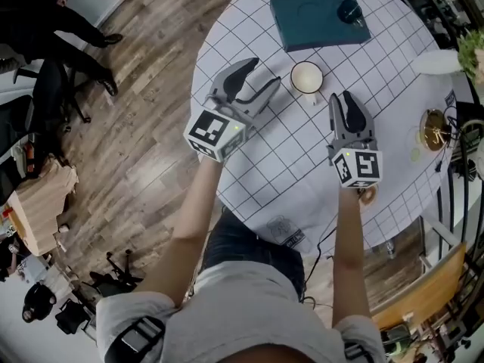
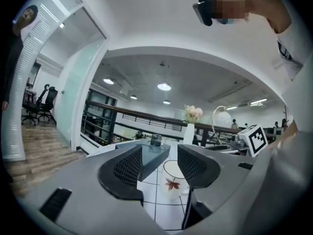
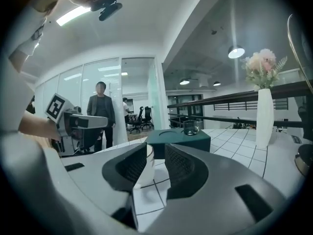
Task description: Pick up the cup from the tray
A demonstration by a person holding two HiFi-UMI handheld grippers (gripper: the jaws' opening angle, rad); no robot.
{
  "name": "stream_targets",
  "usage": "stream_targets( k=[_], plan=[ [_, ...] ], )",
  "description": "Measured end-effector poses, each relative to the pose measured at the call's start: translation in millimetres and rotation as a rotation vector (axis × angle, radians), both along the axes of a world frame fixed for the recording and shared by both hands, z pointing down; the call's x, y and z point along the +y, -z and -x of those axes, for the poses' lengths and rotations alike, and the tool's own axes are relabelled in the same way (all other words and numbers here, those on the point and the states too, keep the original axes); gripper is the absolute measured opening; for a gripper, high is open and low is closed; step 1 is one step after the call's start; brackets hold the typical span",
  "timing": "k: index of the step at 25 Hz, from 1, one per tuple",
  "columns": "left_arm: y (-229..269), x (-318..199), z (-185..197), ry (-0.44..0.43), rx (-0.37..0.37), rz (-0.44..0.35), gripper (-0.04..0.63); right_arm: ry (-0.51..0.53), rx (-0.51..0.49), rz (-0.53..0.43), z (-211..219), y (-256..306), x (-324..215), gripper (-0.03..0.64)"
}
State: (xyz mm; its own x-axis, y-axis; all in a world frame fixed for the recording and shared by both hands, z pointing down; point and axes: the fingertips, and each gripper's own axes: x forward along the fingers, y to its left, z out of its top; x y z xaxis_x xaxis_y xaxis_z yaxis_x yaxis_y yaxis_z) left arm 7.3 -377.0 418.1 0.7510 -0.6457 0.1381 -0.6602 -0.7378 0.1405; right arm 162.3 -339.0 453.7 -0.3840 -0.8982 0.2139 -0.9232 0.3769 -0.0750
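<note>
A white cup [image 1: 306,77] with a red leaf print [image 2: 171,178] stands on the checked tablecloth, in front of the dark green tray [image 1: 321,20], not on it. A small dark glass [image 1: 349,10] sits on the tray's right corner. My left gripper [image 1: 262,75] hovers left of the cup, jaws open and empty; the cup shows through their gap a little ahead. My right gripper [image 1: 345,101] is to the cup's right, jaws open by a narrow gap with nothing between them. In the right gripper view the cup [image 3: 145,173] is partly hidden behind the left jaw.
The round table [image 1: 249,172] ends just in front of the person. At its right side are a white plate [image 1: 437,61], a gold-coloured vessel [image 1: 435,129] and a white vase with flowers [image 3: 264,111]. A person [image 3: 100,112] stands beyond the table's left, and a wooden chair [image 1: 420,293] is at lower right.
</note>
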Motion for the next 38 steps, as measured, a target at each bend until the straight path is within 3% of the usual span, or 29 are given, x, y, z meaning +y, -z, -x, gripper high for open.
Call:
stream_targets(
  k=[3,5,7,13,22,28,38],
  plan=[
    [13,2,-2,0.019,-0.021,-0.040,0.176,0.005,0.031,-0.017,-11,11,-20,0.101],
    [21,2,-5,0.025,-0.035,-0.076,0.052,0.024,0.079,-0.036,-17,21,-38,0.101],
    [27,0,-10,0.028,-0.046,-0.089,0.008,0.036,0.109,-0.050,-22,30,-56,0.101],
    [43,-21,-30,0.021,-0.004,-0.107,0.008,0.029,0.157,-0.052,-42,41,-110,0.101],
    [41,-50,-52,0.005,-0.030,-0.104,0.008,0.052,0.286,0.044,-65,-1,-166,0.103],
    [33,-61,-53,0.002,-0.043,-0.097,0.008,0.018,0.247,0.077,-83,-15,-190,0.115],
    [7,-67,-58,-0.013,-0.058,-0.029,0.008,0.111,0.273,0.115,-73,-33,-208,0.115]
  ],
)
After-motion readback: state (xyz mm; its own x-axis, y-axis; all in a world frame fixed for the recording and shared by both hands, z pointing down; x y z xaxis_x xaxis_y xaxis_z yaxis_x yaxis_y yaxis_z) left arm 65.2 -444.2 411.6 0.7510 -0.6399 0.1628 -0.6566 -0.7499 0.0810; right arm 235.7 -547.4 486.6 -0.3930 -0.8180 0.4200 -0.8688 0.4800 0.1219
